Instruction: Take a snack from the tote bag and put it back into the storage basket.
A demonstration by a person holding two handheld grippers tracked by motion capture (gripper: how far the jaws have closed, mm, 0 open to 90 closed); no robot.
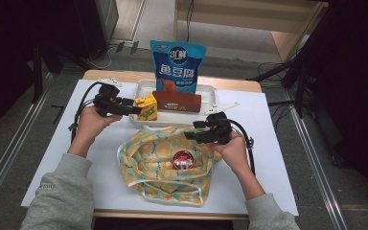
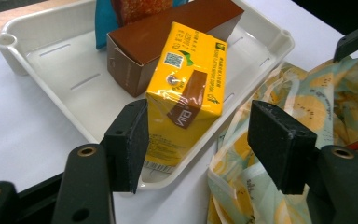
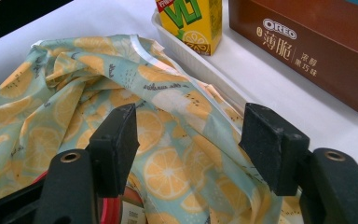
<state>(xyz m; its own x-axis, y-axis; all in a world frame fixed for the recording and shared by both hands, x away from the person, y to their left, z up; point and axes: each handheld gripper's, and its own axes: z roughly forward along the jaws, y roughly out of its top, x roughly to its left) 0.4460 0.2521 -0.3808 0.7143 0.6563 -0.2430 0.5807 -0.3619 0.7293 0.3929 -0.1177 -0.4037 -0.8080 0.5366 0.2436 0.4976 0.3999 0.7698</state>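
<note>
My left claw (image 2: 198, 144), low in the frame, gapes wide around the yellow juice carton (image 2: 186, 93) at the white tray's (image 2: 42, 60) near edge, one pad just beside it, grasping nothing. My right claw (image 3: 191, 144) hangs equally wide over the lemon-print bag (image 3: 74, 93).

A tray (image 1: 139, 88) is set at the far middle of the table (image 1: 278, 143). In it, a drink carton (image 1: 146, 107) is stood at the near left corner, with an Oreo box (image 1: 177, 101) laid just to its right. A snack bag (image 1: 177, 66) is propped upright behind the box. A fabric bag (image 1: 148, 163) is spread on the table just near of the tray. A round can (image 1: 183, 160) is lodged in the bag's right part.
</note>
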